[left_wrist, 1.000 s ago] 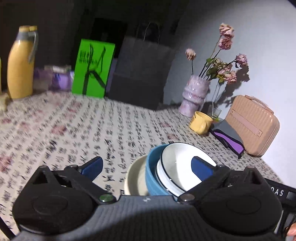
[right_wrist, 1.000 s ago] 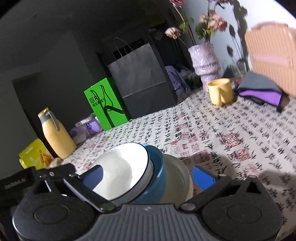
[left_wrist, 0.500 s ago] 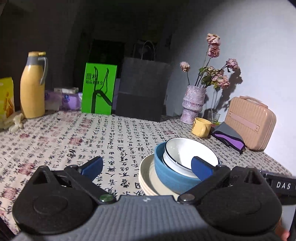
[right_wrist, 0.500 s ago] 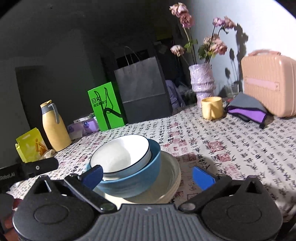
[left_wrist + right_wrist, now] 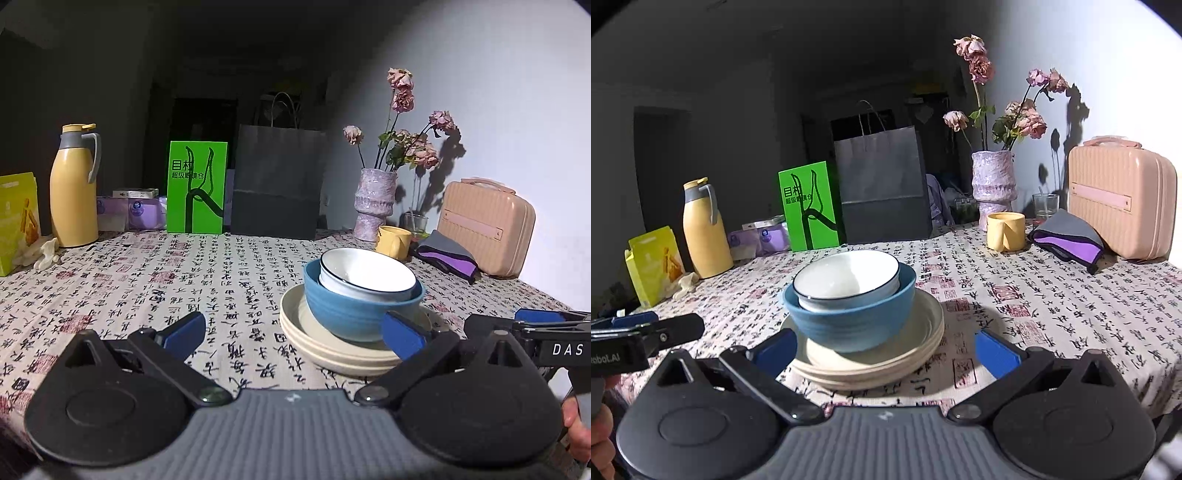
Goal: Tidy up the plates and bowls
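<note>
The left hand-held gripper (image 5: 291, 330) and the right hand-held gripper (image 5: 884, 349) both stand wide apart, holding nothing. Ahead of them, a white dark-rimmed ceramic bowl (image 5: 846, 278) nests in a blue ceramic bowl (image 5: 849, 317) on stacked cream round plates (image 5: 871, 360), resting on the calligraphy-printed surface (image 5: 1052, 310). The gripper body beside the stack reads "DAS". Behind the stack, a green card (image 5: 196, 186) shows "目村".
</note>
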